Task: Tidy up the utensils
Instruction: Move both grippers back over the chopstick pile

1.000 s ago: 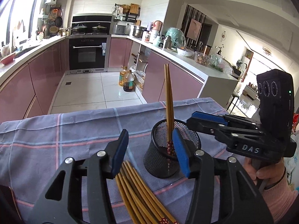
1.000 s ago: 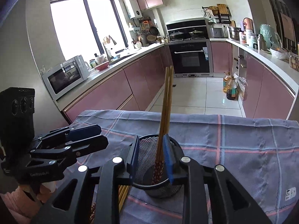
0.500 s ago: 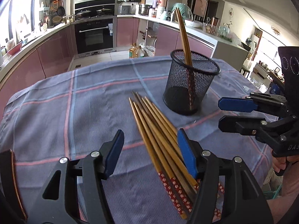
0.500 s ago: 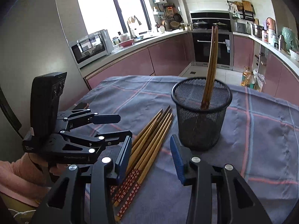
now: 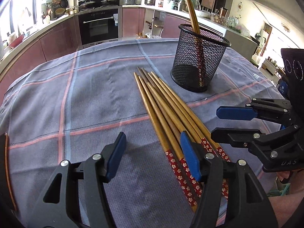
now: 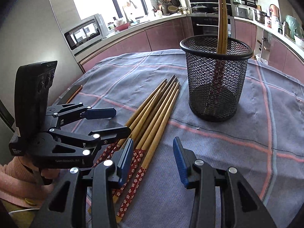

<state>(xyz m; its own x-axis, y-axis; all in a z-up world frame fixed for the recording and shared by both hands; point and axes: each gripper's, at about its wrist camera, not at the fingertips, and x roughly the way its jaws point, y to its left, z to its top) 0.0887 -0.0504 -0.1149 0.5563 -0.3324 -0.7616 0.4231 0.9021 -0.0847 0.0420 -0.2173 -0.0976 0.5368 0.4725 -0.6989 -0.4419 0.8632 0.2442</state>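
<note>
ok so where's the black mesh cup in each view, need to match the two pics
Left wrist view: the black mesh cup stands upper right of centre on the checked cloth, beyond the tips of the loose chopsticks.
Right wrist view: the cup stands right of centre, to the right of the loose chopsticks' tips.
Shared landmark: the pair of chopsticks in the cup, with the black oven behind.

Left of the loose chopsticks (image 5: 163, 112) the cloth-covered counter (image 5: 91, 98) lies bare, giving open passage up to a dark flat object (image 6: 71, 95) at its edge. Right of the chopsticks, near their tips, stands the black mesh cup (image 6: 215, 76), two chopsticks rising above its rim. Over their patterned ends hang the left tongs (image 5: 152, 155) and right tongs (image 6: 153, 158), close together, crowding that approach.
</note>
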